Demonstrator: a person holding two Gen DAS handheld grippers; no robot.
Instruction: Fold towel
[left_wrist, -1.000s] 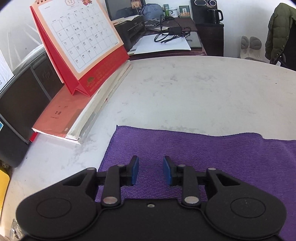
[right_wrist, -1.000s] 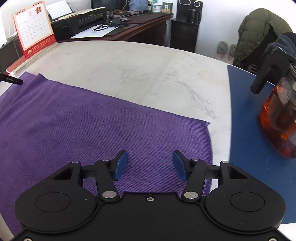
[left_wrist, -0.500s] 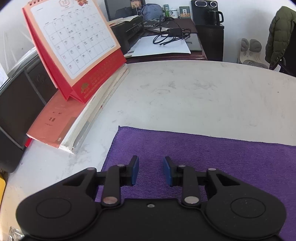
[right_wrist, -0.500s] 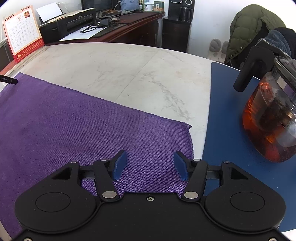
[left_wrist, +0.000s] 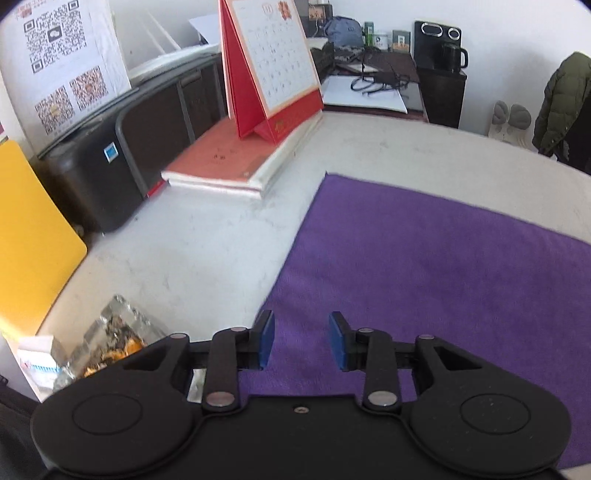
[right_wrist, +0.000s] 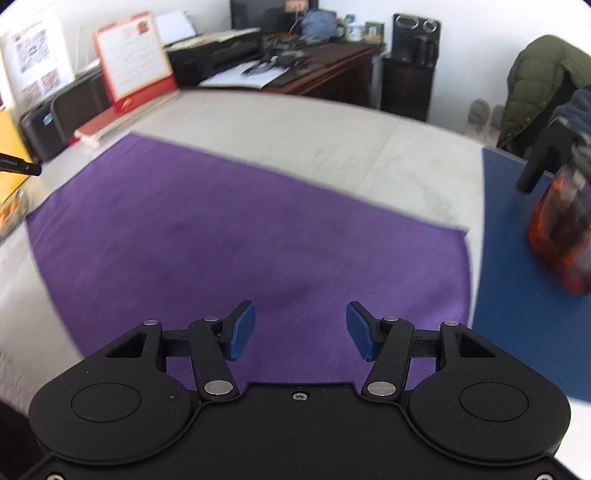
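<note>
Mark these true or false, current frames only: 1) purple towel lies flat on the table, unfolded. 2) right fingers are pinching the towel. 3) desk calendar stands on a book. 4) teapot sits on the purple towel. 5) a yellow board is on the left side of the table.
1) True: the purple towel lies spread in a single layer on the table.
2) False: the right gripper is open, nothing between its fingers.
3) True: the desk calendar stands on a red-covered book.
4) False: the teapot sits on a blue mat beside the towel.
5) True: the yellow board is at the left edge.
</note>
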